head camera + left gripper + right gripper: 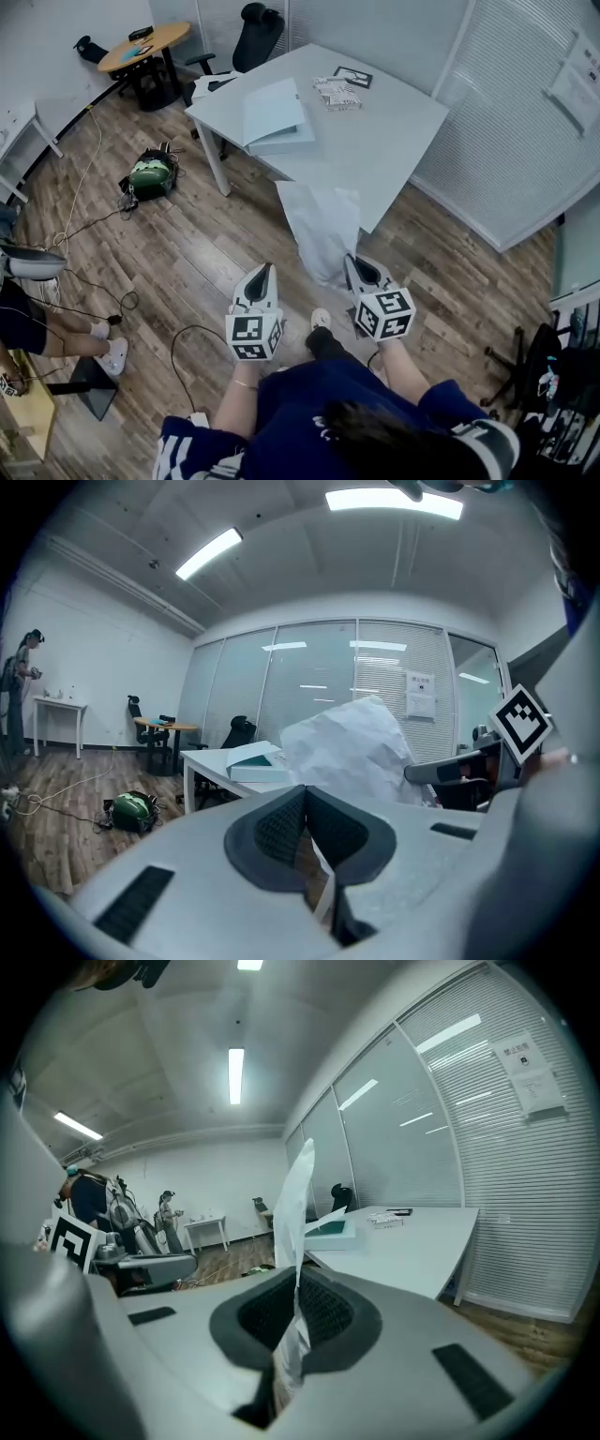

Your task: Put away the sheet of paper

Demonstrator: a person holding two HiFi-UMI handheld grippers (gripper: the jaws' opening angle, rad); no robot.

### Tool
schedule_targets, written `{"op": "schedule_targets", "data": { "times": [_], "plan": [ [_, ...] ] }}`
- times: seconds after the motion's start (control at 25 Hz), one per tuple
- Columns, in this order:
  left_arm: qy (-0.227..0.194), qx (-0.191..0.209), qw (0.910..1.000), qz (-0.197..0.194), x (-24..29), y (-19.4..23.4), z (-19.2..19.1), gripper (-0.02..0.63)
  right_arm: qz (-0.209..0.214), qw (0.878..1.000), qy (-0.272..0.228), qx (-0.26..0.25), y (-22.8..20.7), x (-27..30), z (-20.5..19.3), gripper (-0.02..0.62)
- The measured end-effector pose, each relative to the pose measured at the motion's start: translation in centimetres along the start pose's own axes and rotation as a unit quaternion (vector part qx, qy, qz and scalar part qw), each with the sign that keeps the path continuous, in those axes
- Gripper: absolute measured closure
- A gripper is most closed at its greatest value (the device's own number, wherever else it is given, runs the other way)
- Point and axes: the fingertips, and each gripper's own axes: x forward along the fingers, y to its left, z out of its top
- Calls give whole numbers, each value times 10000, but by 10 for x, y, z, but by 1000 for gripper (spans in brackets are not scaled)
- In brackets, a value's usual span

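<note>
A crumpled white sheet of paper [319, 230] is held above the wooden floor, just in front of the white table's [394, 131] near corner. My right gripper [356, 265] is shut on the sheet's lower edge; in the right gripper view the paper [298, 1199] rises edge-on from between the shut jaws [298, 1279]. My left gripper [264, 274] is beside it to the left, apart from the sheet, with its jaws shut [305, 791] and nothing plainly held. From the left gripper view the paper [352, 747] shows broadside, with the right gripper [469, 772] behind it.
On the table lie a pale blue folder [277, 117] and a stack of booklets [337, 92]. A green bag [150, 175] and cables lie on the floor at left. A round wooden table [145, 42], an office chair [258, 33] and a seated person [28, 319] are farther off.
</note>
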Motion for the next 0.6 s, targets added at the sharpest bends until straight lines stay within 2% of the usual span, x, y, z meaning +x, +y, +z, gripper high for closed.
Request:
{"op": "schedule_targets", "data": {
  "times": [0.2, 0.4, 0.6],
  "plan": [
    [109, 66, 9998, 160, 50, 9, 6, 601, 173, 9998, 73, -12, -31, 46, 12, 584],
    [212, 130, 9990, 358, 95, 17, 12, 601, 486, 9983, 140, -301, -53, 82, 28, 584],
    [234, 196, 9989, 370, 140, 10, 18, 601, 639, 9978, 138, -99, -92, 110, 37, 584]
  ]
}}
